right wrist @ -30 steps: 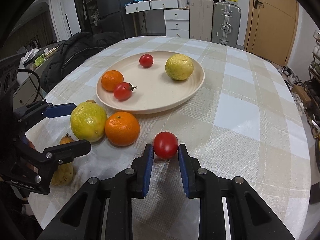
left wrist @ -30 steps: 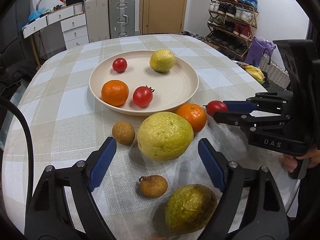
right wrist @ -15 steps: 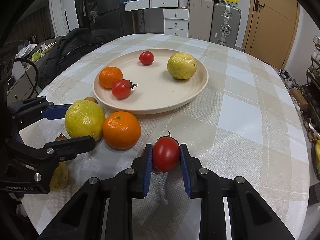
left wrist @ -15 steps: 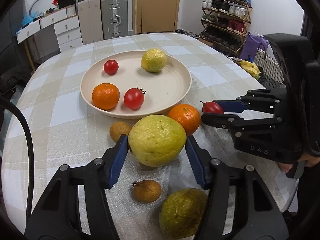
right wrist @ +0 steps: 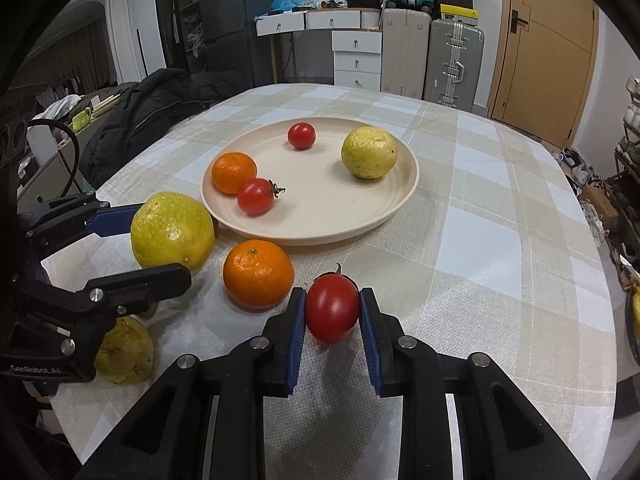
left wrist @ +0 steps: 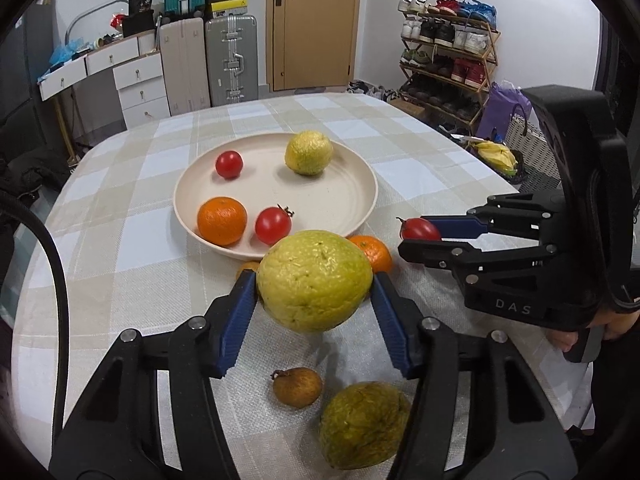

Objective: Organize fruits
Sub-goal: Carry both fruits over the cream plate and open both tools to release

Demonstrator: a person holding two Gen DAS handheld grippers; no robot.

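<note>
Left tool point(left wrist: 314, 294): clamped on a large yellow fruit point(left wrist: 314, 280), raised off the worktop point(left wrist: 120, 264). Right tool point(right wrist: 332, 318): tomato point(right wrist: 332, 307) gripped, near the plate point(right wrist: 320, 228).

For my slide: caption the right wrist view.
Right gripper clamps a tomato near the fruit plate; left gripper holds a yellow citrus.

We look from each wrist camera forward along its fingers, low and close over the table point(left wrist: 120, 216). Our left view faces the far door point(left wrist: 316, 20), our right view angles from the right toward the drawers point(right wrist: 356, 56). Both share the plate point(left wrist: 360, 200) point(right wrist: 400, 196) and each other's gripper.
</note>
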